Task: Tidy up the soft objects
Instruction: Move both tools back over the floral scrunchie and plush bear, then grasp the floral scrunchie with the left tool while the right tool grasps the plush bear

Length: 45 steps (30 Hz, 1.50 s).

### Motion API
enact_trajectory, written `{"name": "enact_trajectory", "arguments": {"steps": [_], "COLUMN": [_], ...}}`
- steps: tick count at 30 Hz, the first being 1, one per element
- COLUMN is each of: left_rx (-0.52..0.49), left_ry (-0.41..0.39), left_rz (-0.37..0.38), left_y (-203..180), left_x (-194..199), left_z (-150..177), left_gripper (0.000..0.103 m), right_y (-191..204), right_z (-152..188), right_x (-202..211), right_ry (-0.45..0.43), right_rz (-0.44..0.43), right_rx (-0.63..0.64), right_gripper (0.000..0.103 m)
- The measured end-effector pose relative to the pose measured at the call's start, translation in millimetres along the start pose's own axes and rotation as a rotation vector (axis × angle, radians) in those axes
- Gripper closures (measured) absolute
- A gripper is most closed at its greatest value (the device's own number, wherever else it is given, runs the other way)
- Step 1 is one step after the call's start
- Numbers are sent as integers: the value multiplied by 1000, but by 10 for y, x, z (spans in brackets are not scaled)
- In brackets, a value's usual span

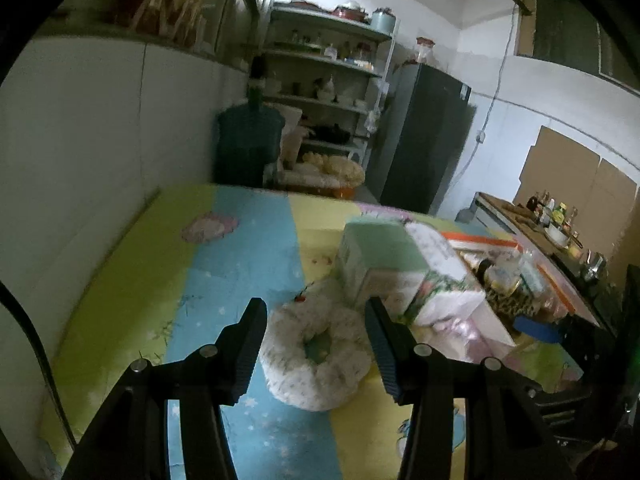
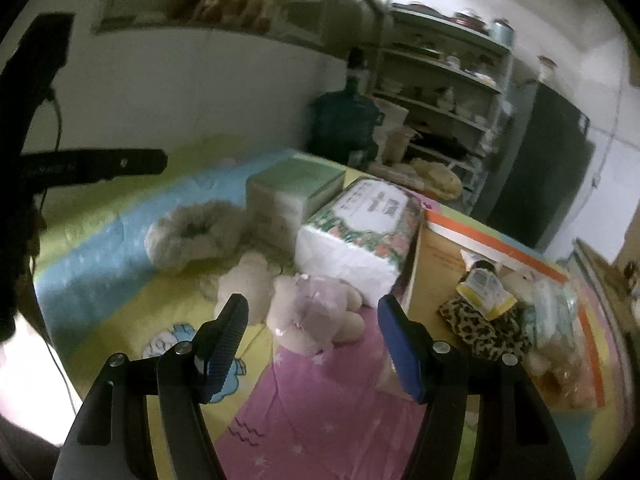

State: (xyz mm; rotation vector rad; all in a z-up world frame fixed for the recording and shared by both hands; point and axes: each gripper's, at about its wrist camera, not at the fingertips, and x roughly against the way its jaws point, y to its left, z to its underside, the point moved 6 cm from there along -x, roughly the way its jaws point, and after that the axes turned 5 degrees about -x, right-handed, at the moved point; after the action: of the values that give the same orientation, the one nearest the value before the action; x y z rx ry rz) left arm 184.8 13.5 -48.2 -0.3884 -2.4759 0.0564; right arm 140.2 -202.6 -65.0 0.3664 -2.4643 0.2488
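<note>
On a quilted cloth (image 1: 248, 240) of green, blue, yellow and pink stripes, the left gripper (image 1: 316, 336) hangs with its ribbed black jaws apart and empty, framing a fluffy white ring cushion (image 1: 316, 364) that lies flat beyond them. The right gripper (image 2: 310, 336), blue-padded, is likewise spread and empty above a pale plush toy (image 2: 316, 316) slumped beside a glossy wrapped tissue pack (image 2: 360, 232). A boxy green carton (image 2: 296, 188) stands behind, and an orange-edged box (image 2: 440, 248) holds a leopard-print fabric piece (image 2: 484, 328).

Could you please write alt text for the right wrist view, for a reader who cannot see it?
The right gripper, its fingers apart and empty, points down at a pale plush toy on a colourful mat. Behind lie a white fluffy ring, a floral tissue pack and a green box; a box of soft items sits right.
</note>
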Motion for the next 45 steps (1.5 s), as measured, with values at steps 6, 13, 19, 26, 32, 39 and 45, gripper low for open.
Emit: {"name": "enact_trajectory", "arguments": {"steps": [6,13,19,26,32,39,45], "left_rx": [41,48,31,19,48,56,43], "left_ry": [102,187,210,198,193,171,147], "left_rz": [28,51,35,35,83,104,106], "left_y": [162,172,150,145,179,168,112], "left_x": [-302,-584,-691,-699,-723,-682,-628], "left_z": [216,360,373,373,361,353,331], "left_gripper": [52,52,52,54,89,94,94], "right_y": [63,72,56,63,73,54,31], "right_z": [99,146,90,38,13,-3,-71], "right_x": [-204,-366,-464,-580,-687,-754,-650], "right_ry": [46,77,81,80,107,142,118], "right_rz": [12,10,1,-16,-41,-60,-91], "right_rx": [86,134,150,174,193,147,45], "right_gripper": [34,34,34,34,34,64,66]}}
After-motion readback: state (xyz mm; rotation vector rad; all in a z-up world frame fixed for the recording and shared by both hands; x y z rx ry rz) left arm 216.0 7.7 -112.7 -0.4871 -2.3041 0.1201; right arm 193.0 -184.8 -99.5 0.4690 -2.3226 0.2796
